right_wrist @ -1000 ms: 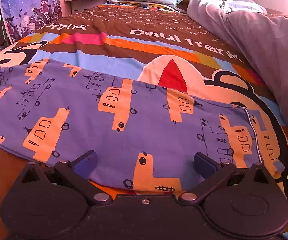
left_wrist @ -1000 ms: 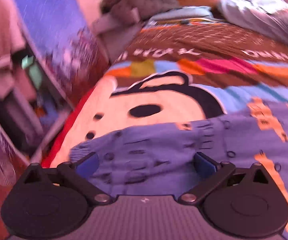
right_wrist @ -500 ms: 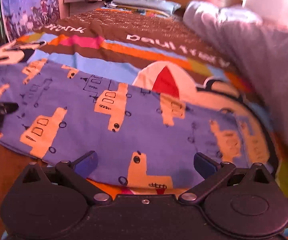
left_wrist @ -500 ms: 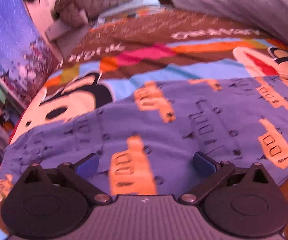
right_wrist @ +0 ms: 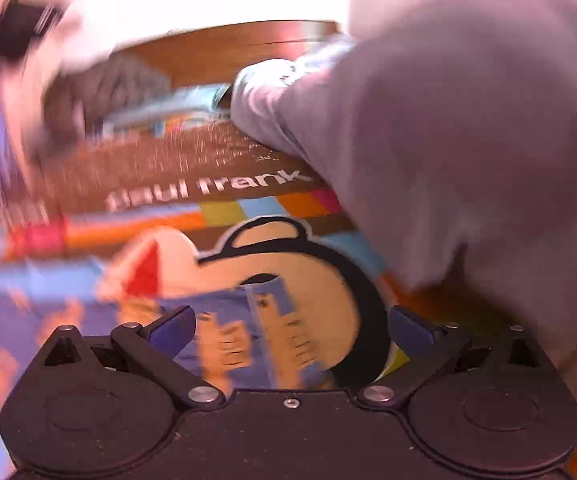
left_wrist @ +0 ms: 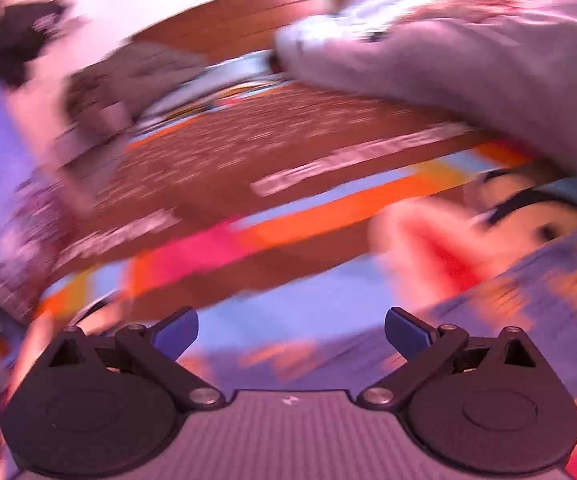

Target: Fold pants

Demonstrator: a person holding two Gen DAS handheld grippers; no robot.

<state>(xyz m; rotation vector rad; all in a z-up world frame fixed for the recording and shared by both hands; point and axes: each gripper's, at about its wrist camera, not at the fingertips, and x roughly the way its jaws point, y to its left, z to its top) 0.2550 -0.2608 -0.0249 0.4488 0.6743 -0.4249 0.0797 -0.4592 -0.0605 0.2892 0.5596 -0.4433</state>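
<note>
Pants (right_wrist: 244,340) end lies just ahead between the spread right gripper (right_wrist: 290,326) fingers, running off leftward; left gripper (left_wrist: 290,326) spread, empty.

Left tongs (left_wrist: 291,330) swung right past pants (left_wrist: 548,280), right tongs (right_wrist: 291,330) over pants' end.

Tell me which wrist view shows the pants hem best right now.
Right wrist. The pants hem end lies between the open jaws, its stitched edge readable despite blur. The left wrist view shows only smeared purple-and-orange fabric at its lower right, with no hem discernible.
</note>
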